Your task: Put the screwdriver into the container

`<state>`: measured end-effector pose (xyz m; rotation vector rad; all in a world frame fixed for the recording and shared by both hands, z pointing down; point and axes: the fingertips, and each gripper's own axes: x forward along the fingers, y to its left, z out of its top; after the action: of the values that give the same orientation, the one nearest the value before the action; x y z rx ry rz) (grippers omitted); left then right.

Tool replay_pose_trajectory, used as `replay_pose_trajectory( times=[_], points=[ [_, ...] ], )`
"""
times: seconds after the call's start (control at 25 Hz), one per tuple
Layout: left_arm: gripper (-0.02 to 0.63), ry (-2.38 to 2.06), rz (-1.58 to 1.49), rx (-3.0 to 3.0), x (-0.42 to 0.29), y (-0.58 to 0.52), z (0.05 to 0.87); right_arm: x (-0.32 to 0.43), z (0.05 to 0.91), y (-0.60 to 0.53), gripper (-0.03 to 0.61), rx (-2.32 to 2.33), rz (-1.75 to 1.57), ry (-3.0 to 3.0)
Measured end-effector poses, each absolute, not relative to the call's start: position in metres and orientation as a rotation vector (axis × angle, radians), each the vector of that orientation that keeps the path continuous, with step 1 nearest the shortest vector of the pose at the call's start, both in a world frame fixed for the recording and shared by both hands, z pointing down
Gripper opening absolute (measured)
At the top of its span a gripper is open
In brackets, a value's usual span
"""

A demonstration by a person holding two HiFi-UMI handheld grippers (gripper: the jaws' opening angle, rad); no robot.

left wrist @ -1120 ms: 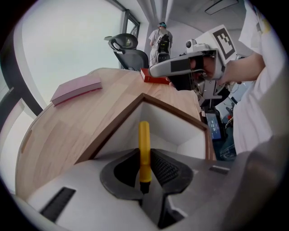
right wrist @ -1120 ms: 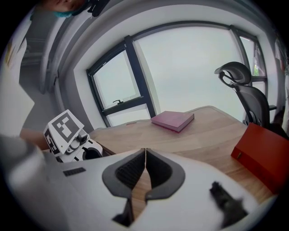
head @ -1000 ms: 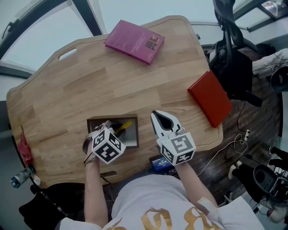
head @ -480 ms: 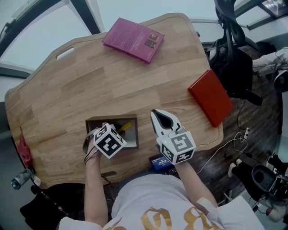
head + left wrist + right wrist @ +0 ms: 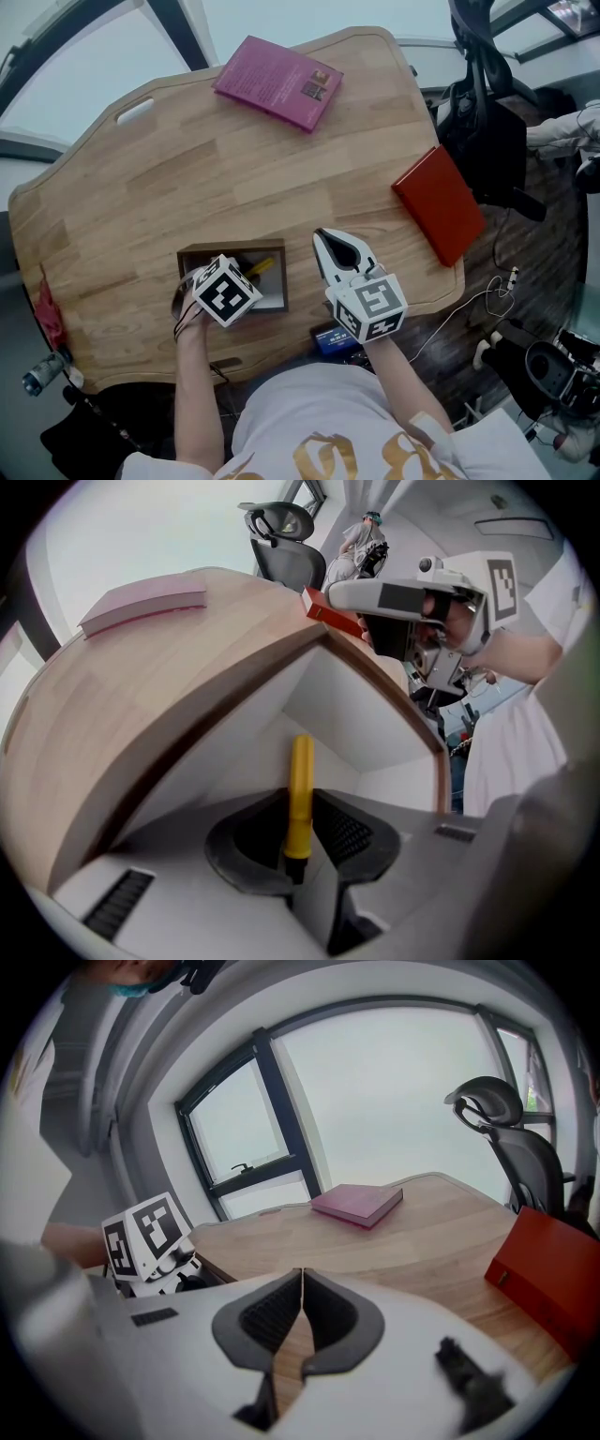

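Note:
The container (image 5: 234, 248) is a shallow wooden box with a white inside, near the table's front edge. My left gripper (image 5: 242, 277) reaches into it, shut on the yellow screwdriver (image 5: 262, 266). In the left gripper view the yellow handle (image 5: 301, 771) sticks out forward from between the pressed jaws of my left gripper (image 5: 300, 808), over the box's white floor (image 5: 375, 724). My right gripper (image 5: 322, 236) rests just right of the box, shut with nothing in it. In its own view the right gripper (image 5: 302, 1283) has its pads together over bare wood.
A pink book (image 5: 277, 82) lies at the table's far edge and a red book (image 5: 437, 203) at its right edge. A black office chair (image 5: 487, 112) stands beyond the right side. A small blue object (image 5: 330, 339) sits at the front edge by my body.
My left gripper has shifted and turned slightly over the box with the screwdriver still in it. The right gripper has stayed put.

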<state>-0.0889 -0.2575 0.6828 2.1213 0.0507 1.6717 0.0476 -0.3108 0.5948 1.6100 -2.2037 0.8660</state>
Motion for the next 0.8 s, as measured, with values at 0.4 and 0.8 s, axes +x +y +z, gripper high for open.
replay_pose_trajectory(
  times=[0.4, 0.8],
  points=[
    [0.095, 0.03, 1.66, 2.111, -0.089, -0.259, 0.6836, 0.0502, 0.5936, -0.3092, 0.032, 1.612, 0.865, -2.202],
    [0.13, 0.067, 1.695, 2.123, -0.0884, -0.2548, 0.6833, 0.0568, 0.5909, -0.3045, 0.032, 1.628, 0.845, -2.189]
  ],
)
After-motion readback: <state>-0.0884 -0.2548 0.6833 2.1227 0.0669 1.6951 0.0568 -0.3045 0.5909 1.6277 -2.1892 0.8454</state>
